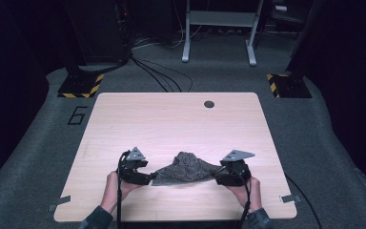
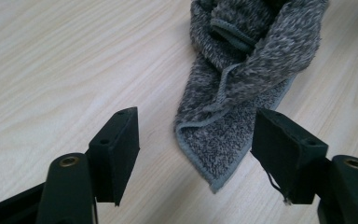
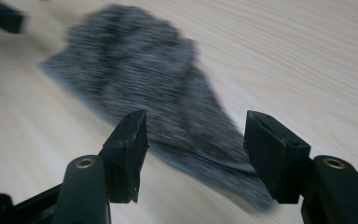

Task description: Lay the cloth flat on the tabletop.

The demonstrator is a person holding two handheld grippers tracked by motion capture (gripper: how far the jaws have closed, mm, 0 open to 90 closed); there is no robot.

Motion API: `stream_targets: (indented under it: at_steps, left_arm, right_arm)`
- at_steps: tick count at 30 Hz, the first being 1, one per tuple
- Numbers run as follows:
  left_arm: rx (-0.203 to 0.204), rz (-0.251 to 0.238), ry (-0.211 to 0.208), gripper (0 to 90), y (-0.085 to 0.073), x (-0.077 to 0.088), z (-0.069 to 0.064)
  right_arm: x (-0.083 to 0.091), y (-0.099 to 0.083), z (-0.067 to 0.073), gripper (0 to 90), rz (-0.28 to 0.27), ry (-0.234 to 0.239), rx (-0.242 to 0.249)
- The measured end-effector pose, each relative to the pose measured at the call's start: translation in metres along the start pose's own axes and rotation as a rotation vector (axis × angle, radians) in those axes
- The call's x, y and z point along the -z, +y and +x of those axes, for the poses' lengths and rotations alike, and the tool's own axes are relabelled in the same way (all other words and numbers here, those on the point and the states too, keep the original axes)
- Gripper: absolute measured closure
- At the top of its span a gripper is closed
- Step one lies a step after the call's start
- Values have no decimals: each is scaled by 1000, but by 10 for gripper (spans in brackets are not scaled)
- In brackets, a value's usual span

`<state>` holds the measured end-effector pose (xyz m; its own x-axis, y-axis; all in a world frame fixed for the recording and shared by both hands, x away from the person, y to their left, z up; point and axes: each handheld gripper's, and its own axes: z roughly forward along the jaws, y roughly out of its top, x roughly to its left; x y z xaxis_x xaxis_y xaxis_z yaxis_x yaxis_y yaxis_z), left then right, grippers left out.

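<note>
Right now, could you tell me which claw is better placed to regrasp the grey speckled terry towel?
Probably the left claw: the towel's corner lies sharply between its open jaws; the right gripper view is motion-blurred.

The speckled grey terry-cloth towel (image 2: 242, 84) looks rough and fluffy, with a smooth stitched hem. The pale wood-grain desk (image 1: 171, 119) is smooth and matt. The hand-held gripper (image 2: 196, 149) has matt black plastic jaws.

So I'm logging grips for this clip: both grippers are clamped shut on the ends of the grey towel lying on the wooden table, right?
Not clamped. Both gripper views show the jaws of the left gripper and right gripper standing open, pads off the grey towel, whose ends lie loose between them. The towel does lie on the wooden table.
</note>
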<state>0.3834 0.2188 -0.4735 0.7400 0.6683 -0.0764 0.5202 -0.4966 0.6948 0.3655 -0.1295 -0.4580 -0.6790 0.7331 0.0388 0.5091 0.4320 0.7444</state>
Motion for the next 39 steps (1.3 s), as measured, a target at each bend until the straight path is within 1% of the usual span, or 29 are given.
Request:
stream_targets:
  at_steps: [3, 5, 6, 7, 8, 9, 10, 11, 12, 13, 14, 15, 16, 17, 18, 19, 20, 23, 24, 26, 29, 30, 31, 32, 34, 35, 37, 38, 39]
  left_arm:
    - [-41, 48, -27, 329, 2, -16, -4]
    - [-51, 79, -39, 358, 1, -30, -4]
    - [-60, 93, -38, 378, -1, -36, -4]
    - [-65, 117, -44, 408, -1, -42, -3]
    - [-57, 109, -47, 474, -3, -46, -3]
    - [-64, 99, -40, 531, -3, -46, -2]
    - [-75, 103, -40, 576, -2, -46, -2]
    - [-80, 104, -41, 640, -2, -46, -2]
    - [-84, 104, -41, 676, -2, -46, -3]
    - [-91, 101, -36, 724, -3, -46, -4]
    - [-88, 97, -35, 763, -3, -46, -4]
    - [-86, 91, -26, 787, -4, -46, -3]
    - [-83, 88, -29, 807, -4, -46, -3]
    - [-85, 90, -34, 815, -4, -46, -1]
    - [-81, 84, -19, 826, -4, -46, -1]
    - [-78, 84, -26, 831, -5, -46, 0]
    - [-77, 84, -23, 835, -5, -45, 0]
    - [-73, 84, -10, 844, -5, -44, 3]
    - [-70, 81, -6, 846, -6, -43, 4]
    - [-61, 85, -5, 848, -7, -41, 7]
    - [-39, 81, 19, 849, -9, -37, 12]
    - [-33, 83, 27, 848, -10, -36, 15]
    - [-34, 88, 25, 848, -10, -34, 17]
    - [-23, 79, 33, 846, -12, -33, 19]
    - [-6, 86, 44, 824, -12, -31, 23]
    - [7, 86, 50, 747, -11, -31, 23]
    - [-1, 81, 61, 659, -8, -27, 23]
    - [6, 77, 66, 582, -5, -25, 21]
    - [3, 73, 68, 529, -2, -23, 18]
  right_arm:
    - [-19, 7, 31, 360, 25, 67, 109]
    - [-36, 8, 47, 355, 56, 77, 152]
    - [-45, 8, 52, 377, 72, 64, 170]
    - [-54, 9, 55, 421, 82, 36, 182]
    - [-60, 8, 56, 496, 99, 22, 188]
    - [-66, 9, 54, 591, 110, 14, 194]
    - [-68, 9, 52, 651, 125, 10, 184]
    - [-72, 9, 48, 733, 119, 1, 174]
    - [-72, 10, 45, 798, 111, 10, 163]
    - [-72, 11, 42, 840, 112, 9, 154]
    - [-72, 11, 40, 859, 98, 2, 137]
    - [-71, 12, 37, 864, 102, 8, 139]
    - [-69, 12, 33, 869, 102, 2, 122]
    - [-67, 12, 30, 872, 99, -4, 114]
    - [-66, 13, 26, 874, 93, -11, 101]
    - [-63, 14, 21, 874, 87, -15, 89]
    - [-61, 14, 14, 876, 73, -22, 90]
    - [-55, 15, -1, 876, 59, -36, 47]
    - [-54, 15, -7, 876, 55, -45, 43]
    - [-51, 16, -18, 876, 46, -64, 10]
    - [-50, 17, -32, 876, 47, -88, -45]
    - [-50, 16, -38, 876, 44, -93, -40]
    - [-51, 16, -41, 876, 53, -105, -67]
    - [-52, 15, -44, 875, 50, -108, -67]
    - [-57, 14, -52, 864, 70, -105, -87]
    - [-60, 13, -54, 829, 78, -86, -95]
    - [-61, 12, -54, 761, 82, -78, -110]
    - [-60, 11, -55, 710, 79, -70, -109]
    - [-57, 11, -54, 670, 70, -62, -118]
